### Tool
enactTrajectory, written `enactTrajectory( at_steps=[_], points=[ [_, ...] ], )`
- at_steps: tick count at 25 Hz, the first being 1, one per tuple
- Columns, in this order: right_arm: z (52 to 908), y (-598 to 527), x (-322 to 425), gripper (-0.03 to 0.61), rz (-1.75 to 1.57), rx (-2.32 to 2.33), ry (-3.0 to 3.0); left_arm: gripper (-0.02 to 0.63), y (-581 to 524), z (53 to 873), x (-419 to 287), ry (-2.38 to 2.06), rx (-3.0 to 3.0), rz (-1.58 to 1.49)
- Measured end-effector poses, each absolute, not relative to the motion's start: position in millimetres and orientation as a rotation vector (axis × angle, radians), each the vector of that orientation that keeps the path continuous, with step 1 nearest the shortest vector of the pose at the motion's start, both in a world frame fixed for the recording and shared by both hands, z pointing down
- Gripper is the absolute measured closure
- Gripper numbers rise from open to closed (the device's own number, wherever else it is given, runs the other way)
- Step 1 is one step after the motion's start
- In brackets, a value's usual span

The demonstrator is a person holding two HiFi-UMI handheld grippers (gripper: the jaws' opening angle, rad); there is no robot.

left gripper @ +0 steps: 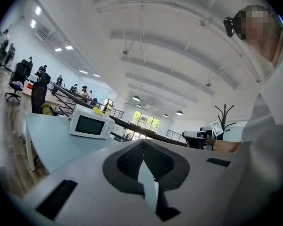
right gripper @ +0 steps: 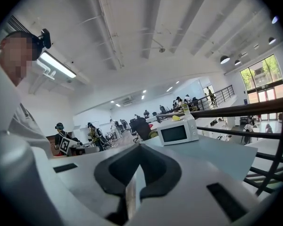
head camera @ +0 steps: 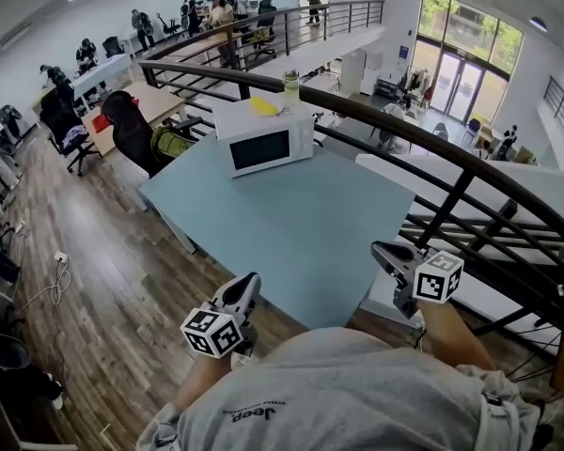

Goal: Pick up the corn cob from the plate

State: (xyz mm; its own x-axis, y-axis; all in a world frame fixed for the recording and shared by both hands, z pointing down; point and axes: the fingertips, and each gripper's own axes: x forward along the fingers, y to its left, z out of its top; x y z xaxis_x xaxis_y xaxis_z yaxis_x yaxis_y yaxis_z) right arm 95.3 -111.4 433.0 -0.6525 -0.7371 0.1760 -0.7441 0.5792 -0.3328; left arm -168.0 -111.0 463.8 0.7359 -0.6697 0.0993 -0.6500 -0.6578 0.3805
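Observation:
No plate or corn cob shows plainly in any view. A yellow object (head camera: 263, 106) lies on top of a white microwave (head camera: 263, 144), and I cannot tell what it is. The microwave stands at the far side of a light-blue table (head camera: 310, 242). My left gripper (head camera: 249, 282) hovers at the table's near edge with its jaws together and nothing between them. My right gripper (head camera: 382, 250) is held over the table's near right corner, also shut and empty. Both point roughly level towards the microwave (left gripper: 89, 125) (right gripper: 178, 132).
A clear bottle (head camera: 291, 85) stands on the microwave's right end. A dark curved railing (head camera: 432, 139) runs behind and to the right of the table, with a drop beyond it. Wooden floor (head camera: 122, 299) lies to the left, with office chairs (head camera: 132, 130), desks and people further back.

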Motion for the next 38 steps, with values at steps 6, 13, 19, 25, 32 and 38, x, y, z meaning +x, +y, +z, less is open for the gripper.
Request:
enactTrajectory(
  at_steps=[6, 13, 19, 25, 32, 38],
  points=[
    [441.4, -147.4, 87.9, 0.565, 0.628, 1.300, -2.738, 0.603, -147.5, 470.5, -175.8, -0.997, 2.529, -0.069],
    [450.0, -200.6, 108.2, 0.564, 0.661, 1.246, -2.764, 0.603, -188.5, 481.4, -157.0, -1.043, 2.491, -0.038],
    [466.7, -265.6, 144.9, 0.565, 0.685, 1.118, -2.823, 0.603, -228.3, 475.7, -113.0, -1.144, 2.452, 0.032],
    [499.3, -346.9, 173.4, 0.564, 0.649, 0.963, -2.851, 0.603, -270.8, 489.2, -74.6, -1.238, 2.352, 0.080],
    [546.1, -421.1, 133.8, 0.563, 0.679, 0.936, -2.833, 0.603, -328.1, 513.6, -111.4, -1.290, 2.355, 0.201],
    [525.6, -495.8, 97.2, 0.563, 0.568, 1.036, -2.735, 0.603, -420.2, 522.8, -146.2, -1.229, 2.407, 0.126]
  ],
)
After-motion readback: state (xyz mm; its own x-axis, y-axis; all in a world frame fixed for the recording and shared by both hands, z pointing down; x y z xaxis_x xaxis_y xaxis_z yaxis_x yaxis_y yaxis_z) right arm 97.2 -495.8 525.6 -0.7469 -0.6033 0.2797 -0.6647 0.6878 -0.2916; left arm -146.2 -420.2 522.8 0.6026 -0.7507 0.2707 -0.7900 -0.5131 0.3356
